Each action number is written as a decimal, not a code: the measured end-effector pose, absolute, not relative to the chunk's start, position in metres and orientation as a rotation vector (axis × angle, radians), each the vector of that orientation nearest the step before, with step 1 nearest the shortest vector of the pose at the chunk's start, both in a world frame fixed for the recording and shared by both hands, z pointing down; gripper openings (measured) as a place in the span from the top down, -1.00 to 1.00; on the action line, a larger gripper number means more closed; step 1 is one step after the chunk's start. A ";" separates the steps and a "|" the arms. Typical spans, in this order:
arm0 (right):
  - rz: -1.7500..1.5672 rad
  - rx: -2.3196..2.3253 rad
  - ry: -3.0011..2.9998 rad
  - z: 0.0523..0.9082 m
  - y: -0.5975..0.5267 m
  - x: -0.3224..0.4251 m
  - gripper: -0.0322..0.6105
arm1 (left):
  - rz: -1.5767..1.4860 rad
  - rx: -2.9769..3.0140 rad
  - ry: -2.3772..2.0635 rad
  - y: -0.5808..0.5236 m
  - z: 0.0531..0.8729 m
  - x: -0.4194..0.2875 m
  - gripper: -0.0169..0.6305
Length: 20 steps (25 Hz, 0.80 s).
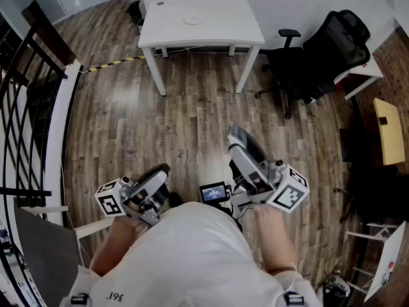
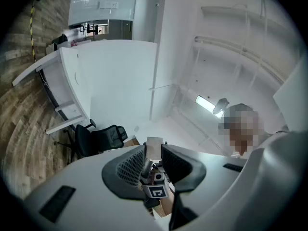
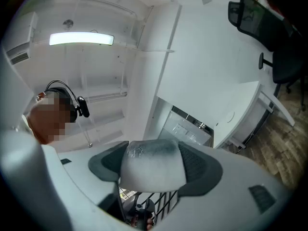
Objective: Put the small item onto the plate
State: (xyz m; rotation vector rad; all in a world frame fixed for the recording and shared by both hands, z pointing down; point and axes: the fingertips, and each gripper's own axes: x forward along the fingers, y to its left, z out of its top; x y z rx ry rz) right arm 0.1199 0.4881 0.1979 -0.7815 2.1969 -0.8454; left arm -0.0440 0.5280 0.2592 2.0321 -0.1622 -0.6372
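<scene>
Wood-plank floor (image 1: 192, 107); right claw (image 3: 153, 154) pinches rounded, grey-smudged white block (image 3: 151, 170).

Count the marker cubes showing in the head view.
2. One marker cube sits on the left gripper, at the lower left. The other sits on the right gripper, lower right of centre. No others show, and none seems hidden.

White shirt (image 1: 192, 254); black-and-white marker cubes (image 1: 287, 196).
</scene>
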 end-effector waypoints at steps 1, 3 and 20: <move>-0.840 -0.791 2.199 0.200 0.486 0.121 -0.08 | -0.638 2.036 -0.163 0.526 0.259 -0.046 0.62; -0.826 -0.805 2.209 0.202 0.480 0.122 -0.08 | -0.641 2.049 -0.165 0.521 0.258 -0.048 0.62; -0.816 -0.882 2.283 0.208 0.461 0.104 -0.08 | -0.665 2.056 -0.172 0.506 0.256 -0.056 0.62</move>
